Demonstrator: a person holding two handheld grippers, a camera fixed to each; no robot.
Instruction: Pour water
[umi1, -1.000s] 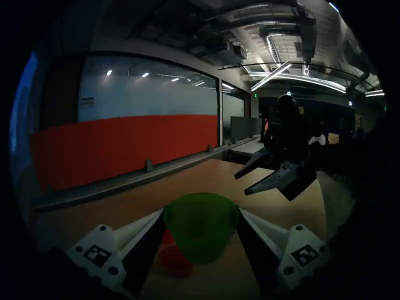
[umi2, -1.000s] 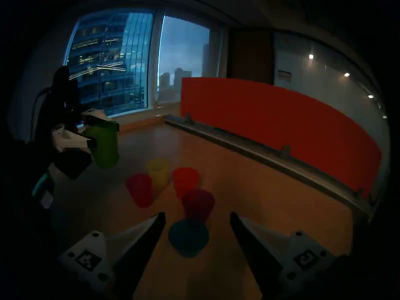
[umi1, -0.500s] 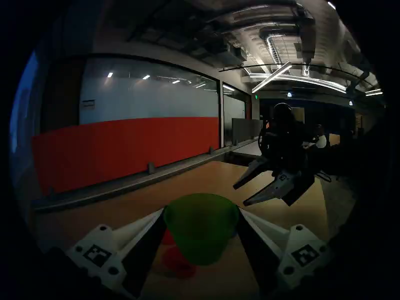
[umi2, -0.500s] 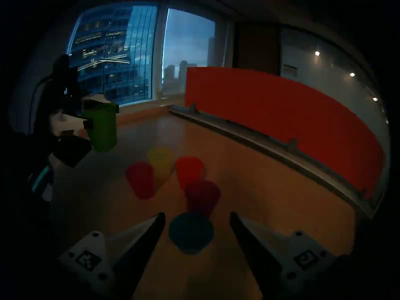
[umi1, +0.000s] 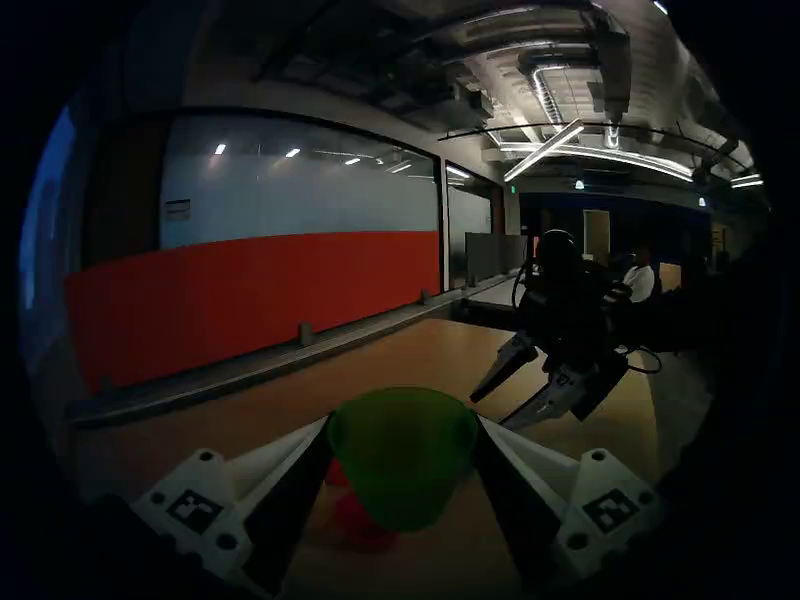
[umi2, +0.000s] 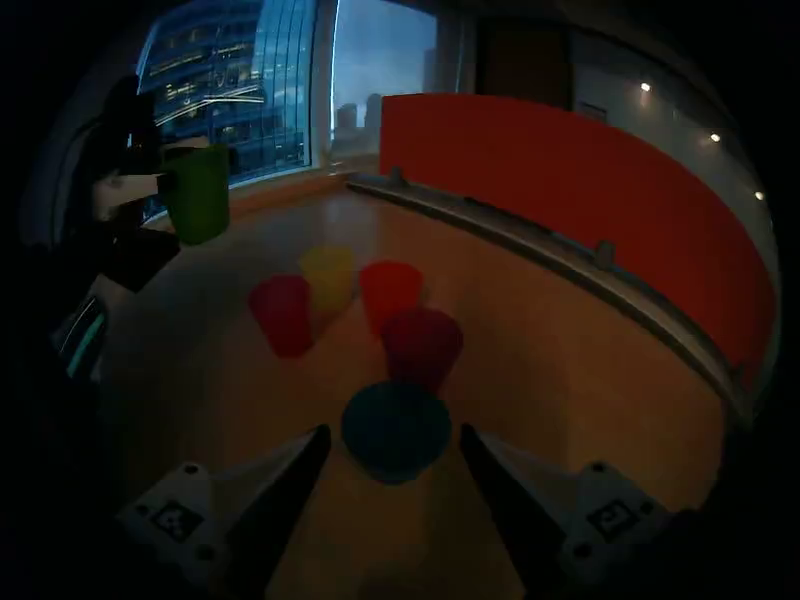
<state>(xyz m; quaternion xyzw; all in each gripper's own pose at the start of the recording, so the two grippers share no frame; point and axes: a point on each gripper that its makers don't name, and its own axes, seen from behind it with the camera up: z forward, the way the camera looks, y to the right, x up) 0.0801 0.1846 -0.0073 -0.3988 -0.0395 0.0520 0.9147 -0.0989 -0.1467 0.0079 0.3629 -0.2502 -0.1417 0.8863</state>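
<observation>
My left gripper (umi1: 403, 428) is shut on a green cup (umi1: 403, 460), held upright above the wooden table (umi1: 440, 355); red cups (umi1: 350, 512) peek out below it. In the right gripper view, my right gripper (umi2: 392, 432) stands open, with a blue cup (umi2: 395, 445) between its fingertips, seemingly untouched. Behind the blue cup stand a dark red cup (umi2: 421, 345), an orange-red cup (umi2: 390, 292), a yellow cup (umi2: 328, 275) and a red cup (umi2: 283, 314). The green cup (umi2: 195, 193) hangs at the far left. The right gripper (umi1: 488, 414) points downward in the left gripper view.
A red partition (umi2: 580, 190) with a low rail (umi2: 560, 270) runs along the table's far side. Windows (umi2: 230, 90) lie behind the left hand. The wooden table (umi2: 560, 380) stretches to the right of the cups. A person (umi1: 640, 285) sits in the dim background.
My right gripper has come down and forward over the cup cluster, so the blue cup now sits between its fingertips. The left gripper still holds the green cup, raised slightly.
</observation>
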